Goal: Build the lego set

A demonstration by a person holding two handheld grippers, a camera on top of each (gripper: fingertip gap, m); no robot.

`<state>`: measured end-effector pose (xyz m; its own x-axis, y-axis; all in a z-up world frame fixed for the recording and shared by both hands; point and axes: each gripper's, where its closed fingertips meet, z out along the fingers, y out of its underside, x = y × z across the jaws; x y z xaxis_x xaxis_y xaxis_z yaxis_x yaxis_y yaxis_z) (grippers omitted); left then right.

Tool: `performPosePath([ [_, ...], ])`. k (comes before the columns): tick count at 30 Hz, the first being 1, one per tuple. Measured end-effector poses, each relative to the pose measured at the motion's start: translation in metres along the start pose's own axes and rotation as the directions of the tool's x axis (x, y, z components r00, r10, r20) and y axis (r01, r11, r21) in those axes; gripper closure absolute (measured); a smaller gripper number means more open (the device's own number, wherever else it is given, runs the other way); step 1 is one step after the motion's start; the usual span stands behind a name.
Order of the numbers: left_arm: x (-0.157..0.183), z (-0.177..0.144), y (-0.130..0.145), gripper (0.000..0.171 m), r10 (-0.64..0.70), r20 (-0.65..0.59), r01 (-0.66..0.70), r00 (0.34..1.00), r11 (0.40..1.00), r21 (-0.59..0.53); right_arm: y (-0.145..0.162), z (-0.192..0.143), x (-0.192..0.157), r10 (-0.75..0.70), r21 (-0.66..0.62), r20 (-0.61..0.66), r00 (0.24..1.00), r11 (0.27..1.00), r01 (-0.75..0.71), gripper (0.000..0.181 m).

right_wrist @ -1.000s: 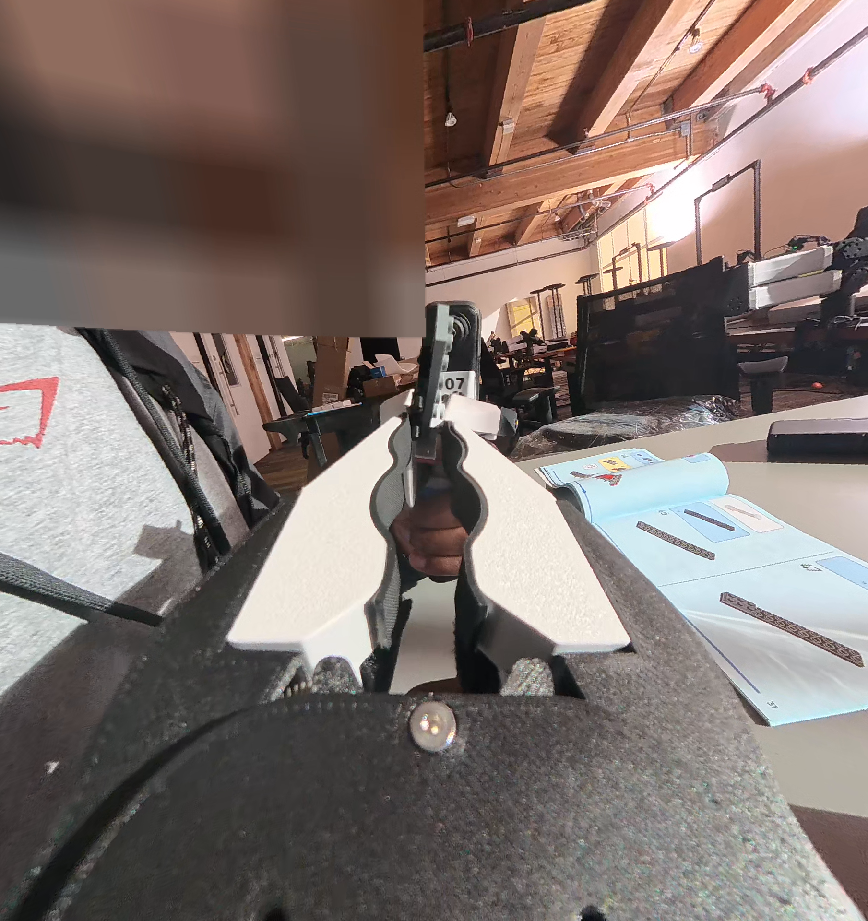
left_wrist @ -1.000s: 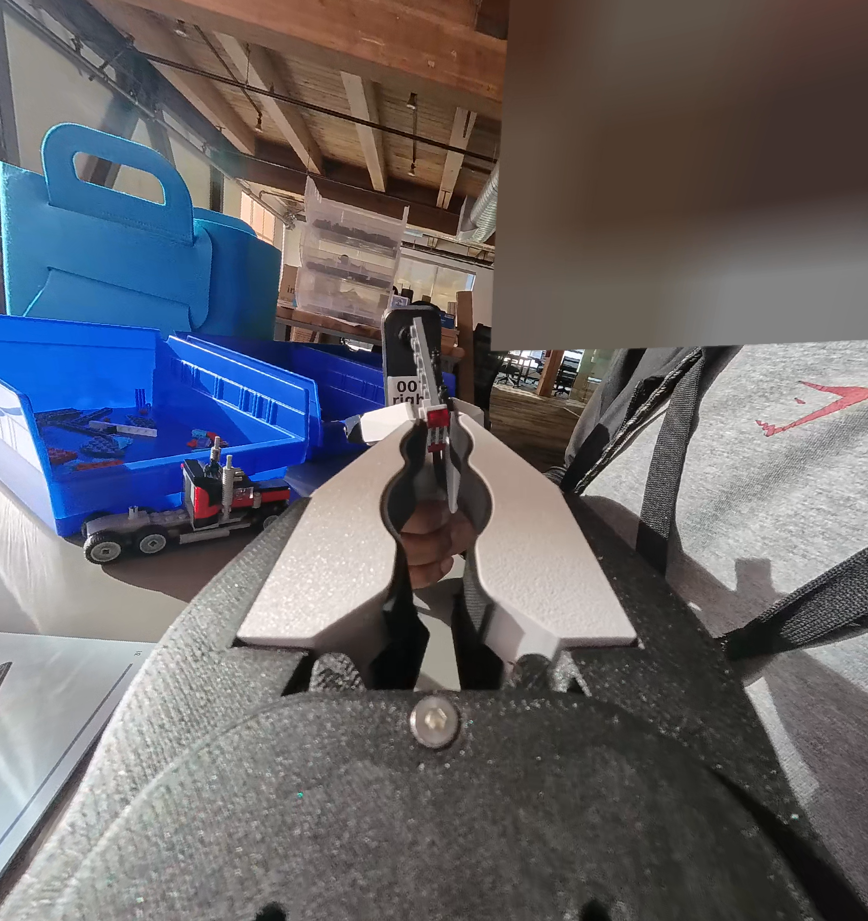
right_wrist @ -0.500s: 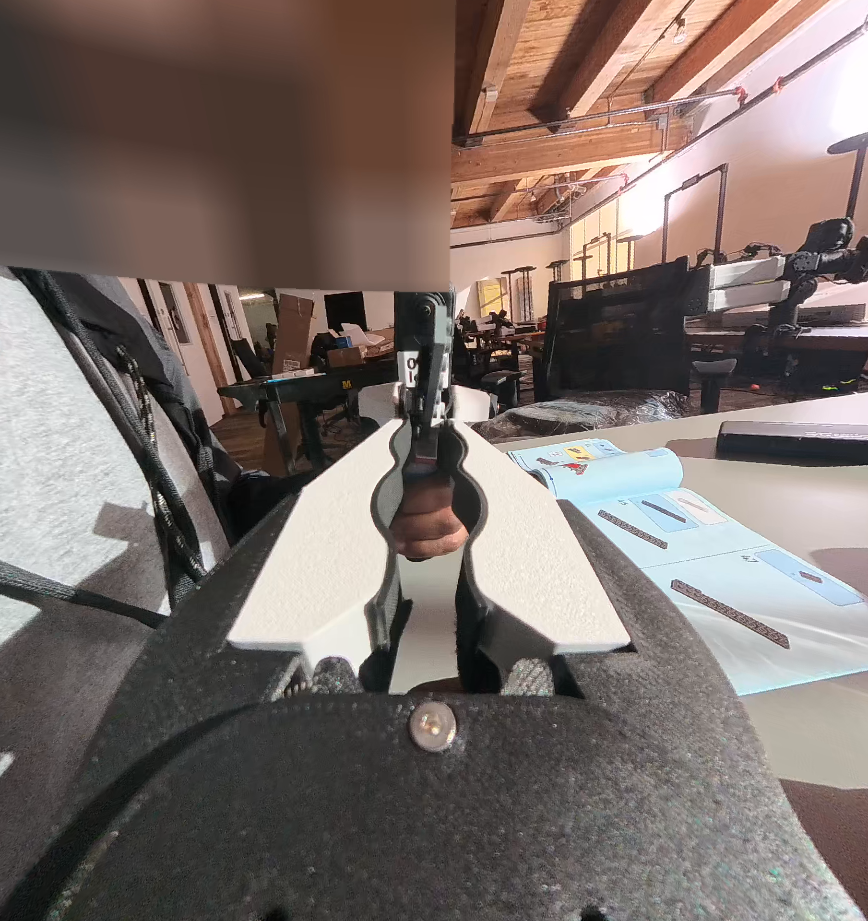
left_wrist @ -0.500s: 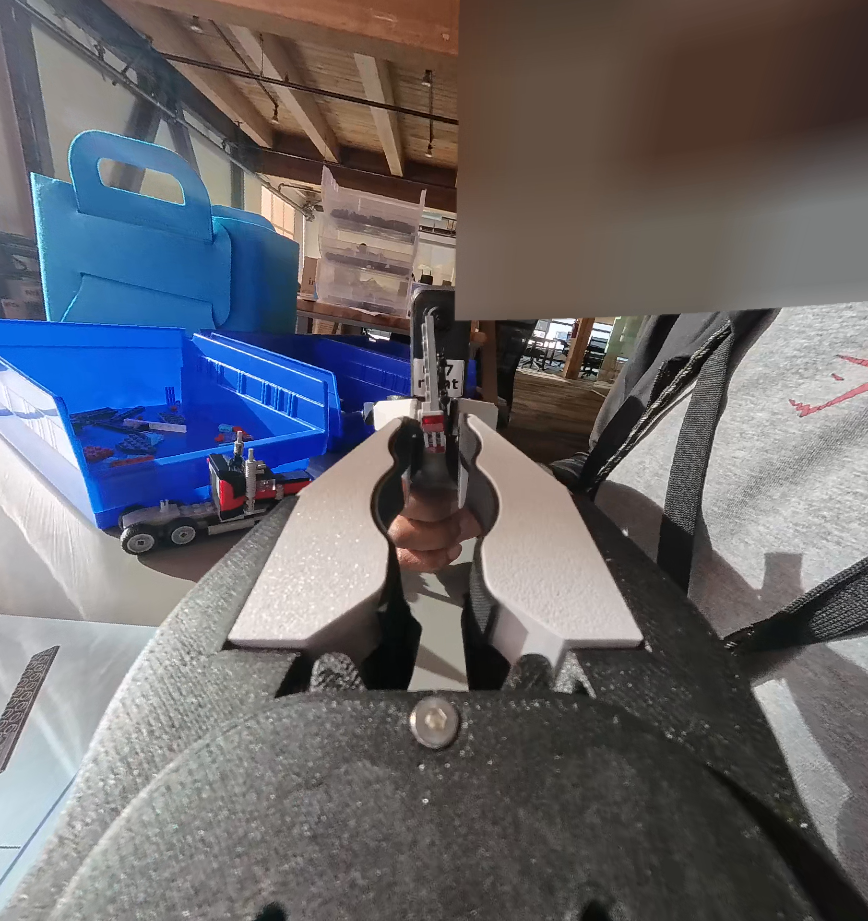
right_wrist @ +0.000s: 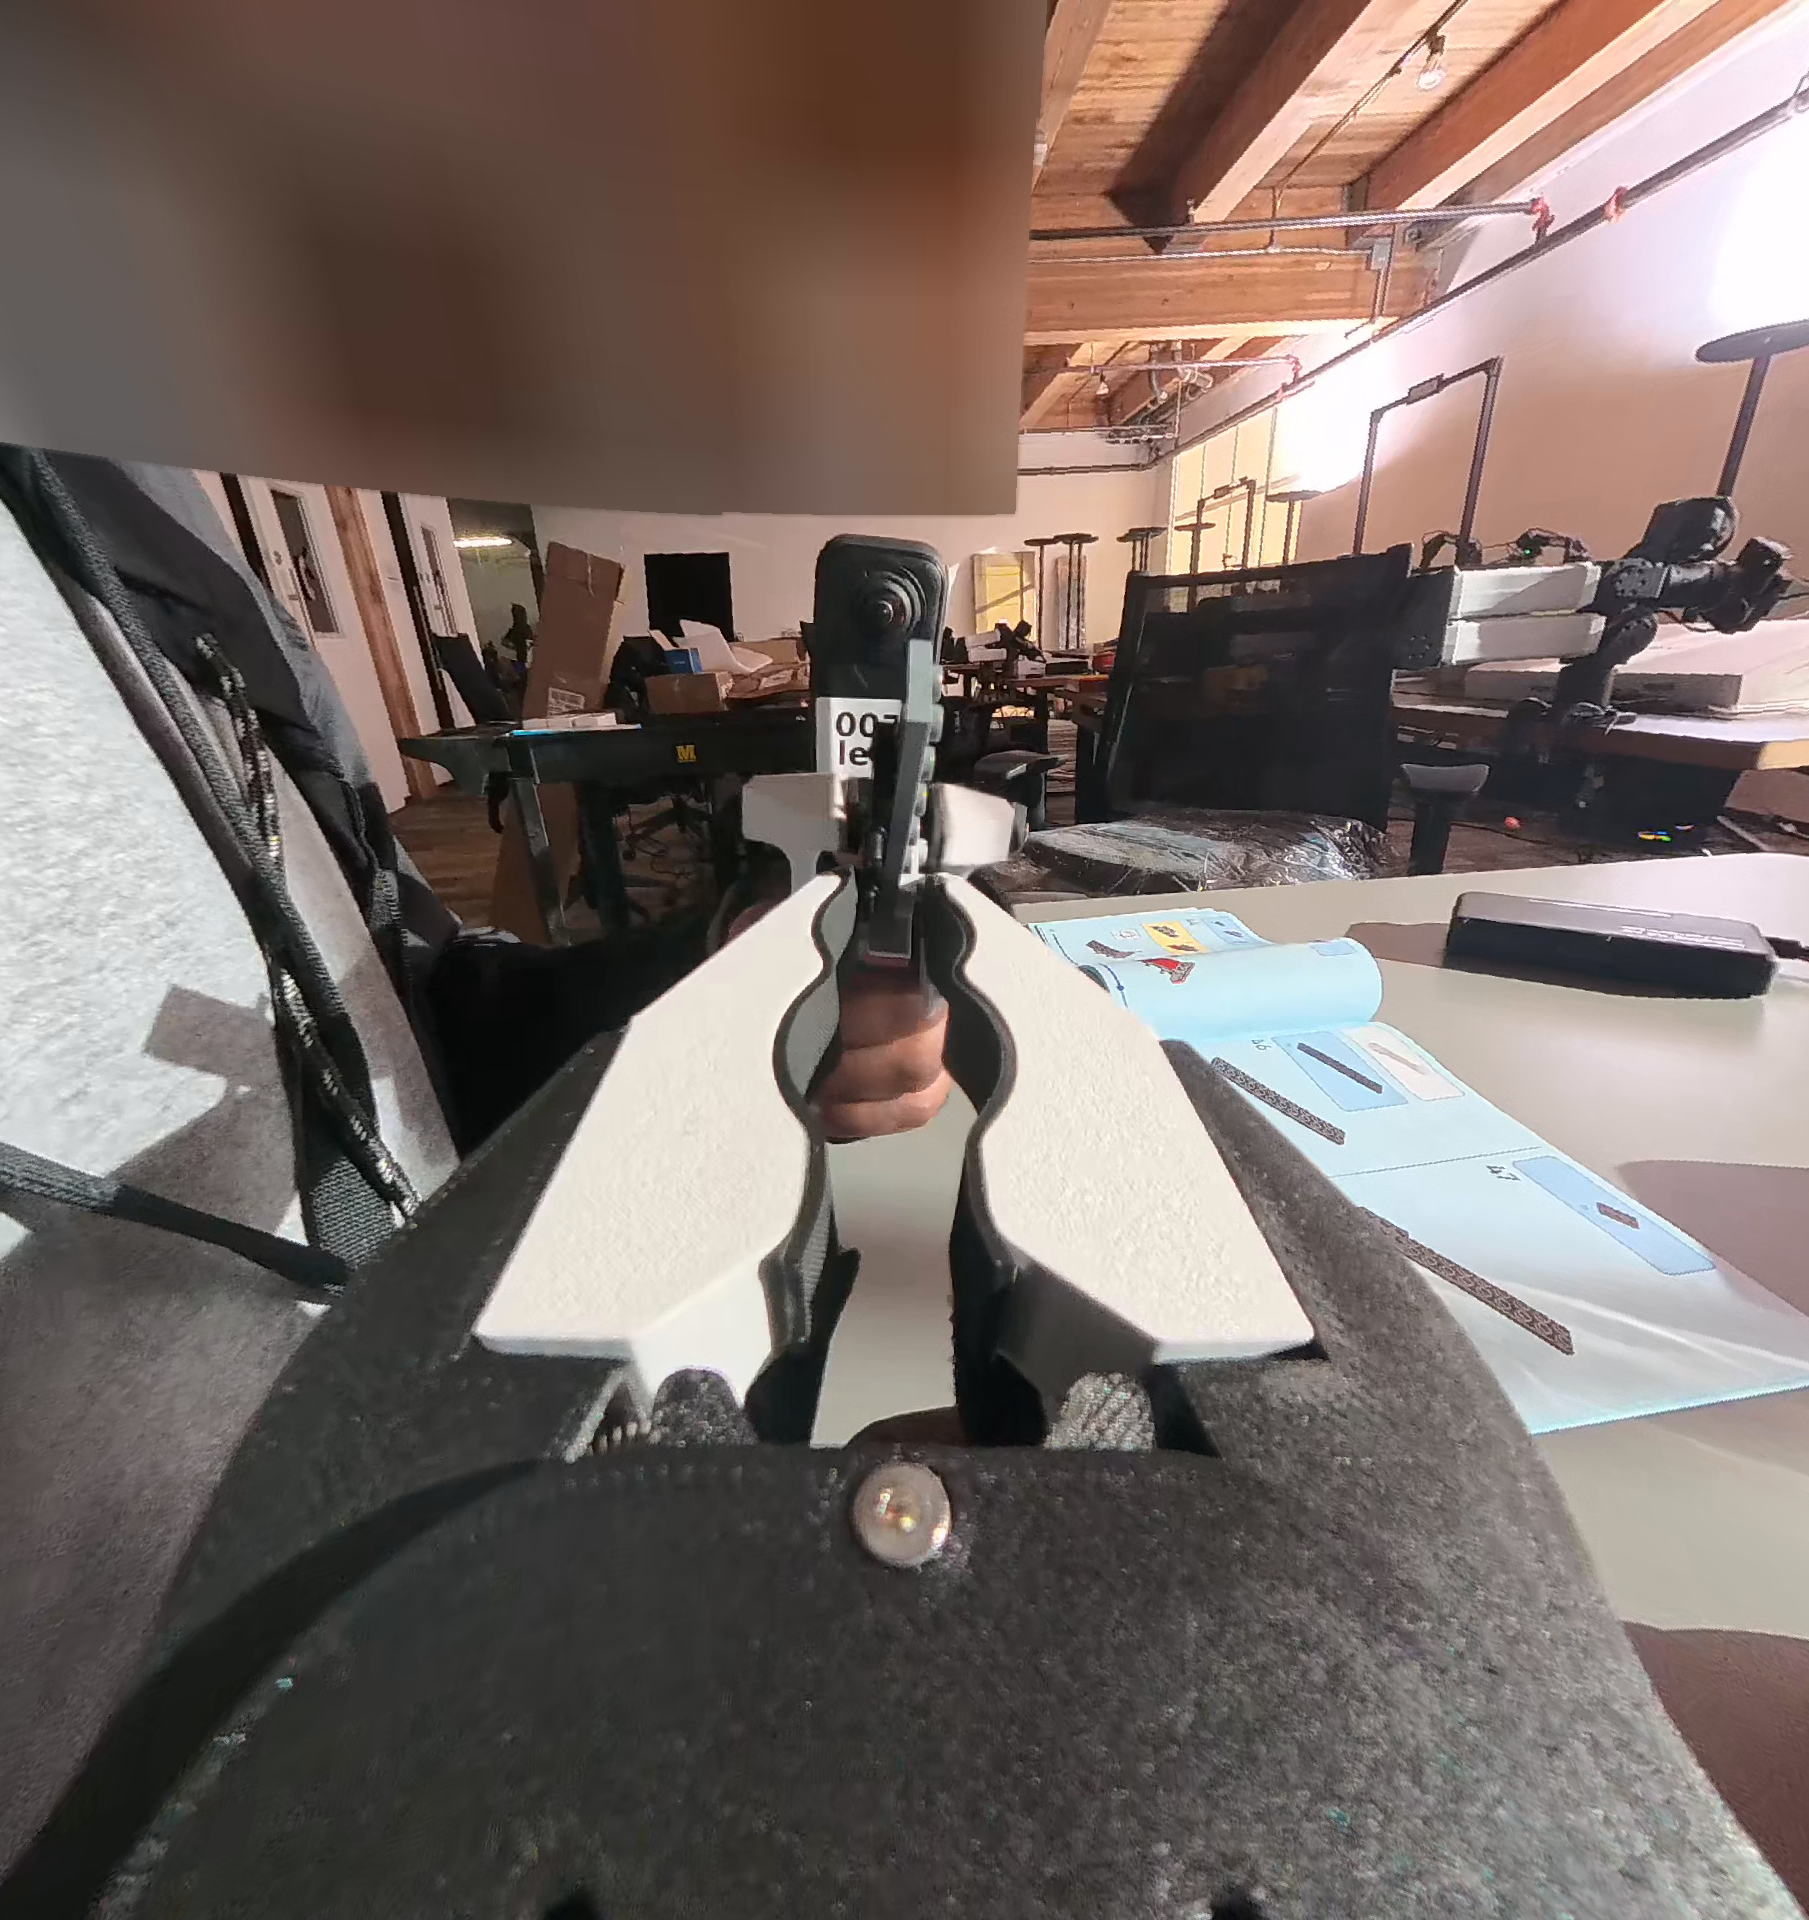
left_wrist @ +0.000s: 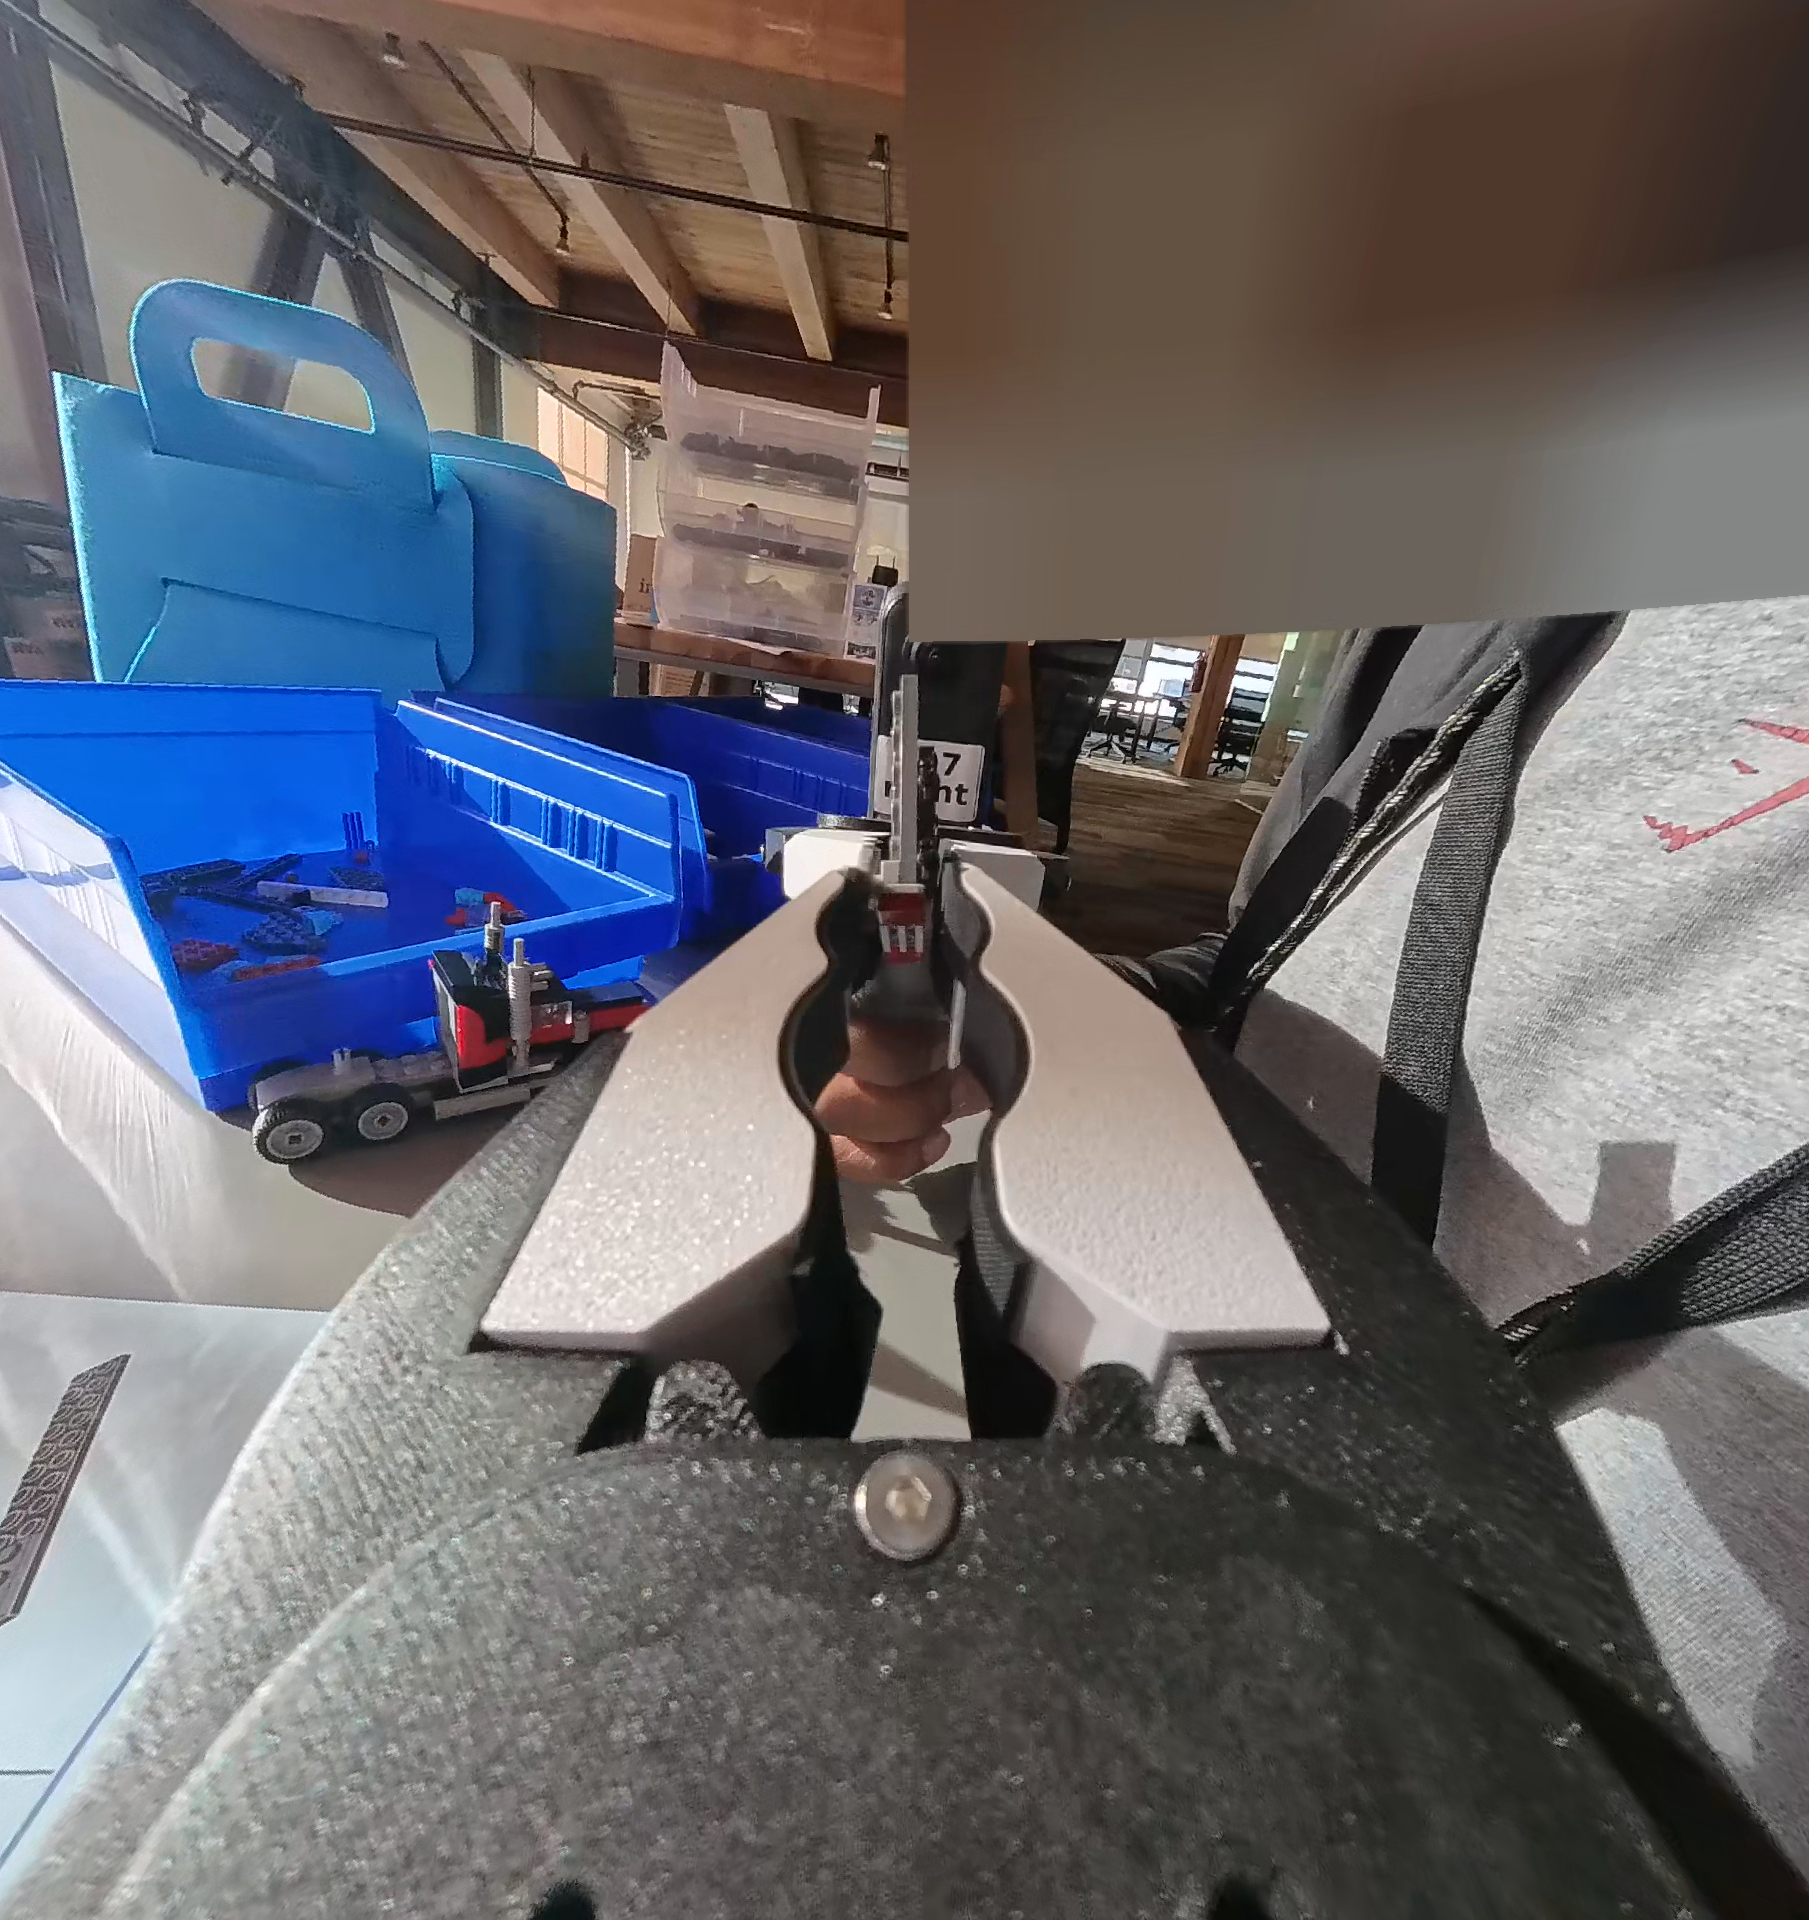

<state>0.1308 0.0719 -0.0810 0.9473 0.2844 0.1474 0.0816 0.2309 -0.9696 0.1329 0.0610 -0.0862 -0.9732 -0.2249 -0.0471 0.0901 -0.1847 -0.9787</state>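
My left gripper [left_wrist: 908,902] is shut on a thin grey lego plate [left_wrist: 910,790] that stands on edge, with a small red and white piece [left_wrist: 902,927] at its base. My right gripper [right_wrist: 892,902] faces it tip to tip and is shut on the same dark grey plate assembly [right_wrist: 905,790]. Each view shows the other gripper's white fingers [left_wrist: 999,871] [right_wrist: 791,821] just behind the plate. A hand [left_wrist: 884,1117] holds the opposite handle. The built black, red and grey lego truck [left_wrist: 443,1049] stands on the table at the left.
A blue bin [left_wrist: 567,810] with several loose lego pieces sits behind the truck, with a blue felt bag [left_wrist: 287,540] further back. The open instruction booklet [right_wrist: 1399,1132] lies on the table at the right, beside a black device [right_wrist: 1606,943]. A person's grey shirt [left_wrist: 1606,987] is close by. My left and right fingertips are right by each other.
Both grippers stay shut on the plate. They have swung slightly, so the truck and bins have drifted right in the left view and the booklet has shifted in the right view.
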Motion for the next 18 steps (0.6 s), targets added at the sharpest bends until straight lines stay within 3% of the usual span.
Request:
performPosePath([
  [18,0.01,-0.003,0.0,0.159,0.138,-0.029,-0.138,0.99,0.99,0.0,-0.002,0.002,-0.011,-0.025,0.016,0.051,0.998,1.0,0.025,0.166],
])
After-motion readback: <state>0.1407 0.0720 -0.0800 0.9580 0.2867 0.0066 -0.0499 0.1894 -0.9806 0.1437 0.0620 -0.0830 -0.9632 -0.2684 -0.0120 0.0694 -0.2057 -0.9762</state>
